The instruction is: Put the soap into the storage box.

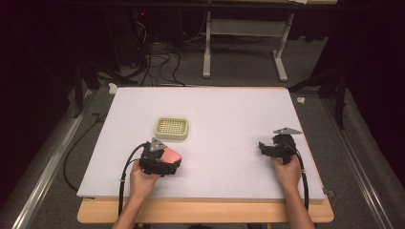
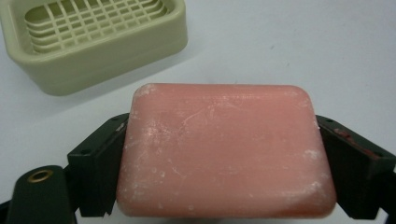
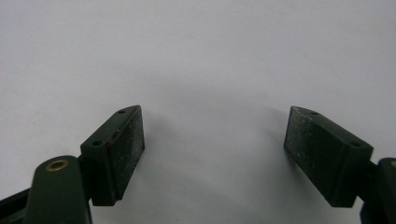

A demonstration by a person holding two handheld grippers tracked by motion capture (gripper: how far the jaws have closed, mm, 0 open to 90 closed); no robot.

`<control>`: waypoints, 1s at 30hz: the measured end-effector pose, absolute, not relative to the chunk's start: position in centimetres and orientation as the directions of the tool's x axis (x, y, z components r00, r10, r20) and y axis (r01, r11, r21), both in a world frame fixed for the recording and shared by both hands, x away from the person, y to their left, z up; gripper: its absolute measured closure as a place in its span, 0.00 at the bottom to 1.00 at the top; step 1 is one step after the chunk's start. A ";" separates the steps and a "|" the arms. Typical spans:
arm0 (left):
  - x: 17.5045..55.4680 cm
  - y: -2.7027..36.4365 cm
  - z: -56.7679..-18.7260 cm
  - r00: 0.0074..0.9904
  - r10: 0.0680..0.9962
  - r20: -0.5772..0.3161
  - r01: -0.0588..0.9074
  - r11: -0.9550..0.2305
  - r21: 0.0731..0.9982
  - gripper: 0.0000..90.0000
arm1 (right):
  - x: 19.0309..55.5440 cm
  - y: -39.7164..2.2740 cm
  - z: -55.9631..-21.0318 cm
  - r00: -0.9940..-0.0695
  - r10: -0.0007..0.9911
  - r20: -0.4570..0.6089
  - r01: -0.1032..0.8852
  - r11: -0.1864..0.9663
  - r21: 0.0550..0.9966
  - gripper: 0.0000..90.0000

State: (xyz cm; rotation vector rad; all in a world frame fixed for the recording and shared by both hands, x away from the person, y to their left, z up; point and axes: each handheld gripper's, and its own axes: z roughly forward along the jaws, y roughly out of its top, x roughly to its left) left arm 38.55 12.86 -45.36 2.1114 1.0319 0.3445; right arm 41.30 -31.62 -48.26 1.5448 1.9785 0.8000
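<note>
Pink soap (image 2: pixel 224 151) sits clamped between the left gripper's (image 2: pixel 224 163) two black jaws, one pad pressed to each short side — a single bar, scuffed with white flecks, no brand or lettering legible on its face. Just beyond the jaws stands one pale green soap dish (image 2: pixel 93 42), its slatted grid bare, apart from the bar. From above, the left gripper (image 1: pixel 167 162) is held low over the white table mat (image 1: pixel 229 109), the left hand (image 1: pixel 142 177) wrapped round its rear, forearm entering from the near edge. Well off to the other side, the right gripper (image 3: pixel 212 154) rests with jaws spread wide on nothing — white mat between them — gripped from behind by the right hand (image 1: pixel 288 172).
</note>
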 end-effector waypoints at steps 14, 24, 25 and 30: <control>39.0 12.8 -44.1 0.626 0.774 -0.094 0.562 -0.365 0.742 0.15 | 41.3 -31.6 -48.3 -0.230 0.973 -0.031 0.678 0.183 0.712 0.23; 39.5 12.8 -43.4 0.618 0.780 -0.093 0.563 -0.357 0.745 0.15 | 41.3 -31.6 -48.3 -0.229 0.973 -0.031 0.678 0.183 0.712 0.23; 39.5 12.8 -43.2 0.617 0.781 -0.097 0.562 -0.351 0.748 0.16 | 41.3 -31.6 -48.3 -0.229 0.973 -0.032 0.676 0.183 0.713 0.23; 39.6 12.7 -42.8 0.619 0.779 -0.099 0.557 -0.346 0.755 0.15 | 41.3 -31.6 -48.3 -0.228 0.973 -0.032 0.676 0.182 0.714 0.23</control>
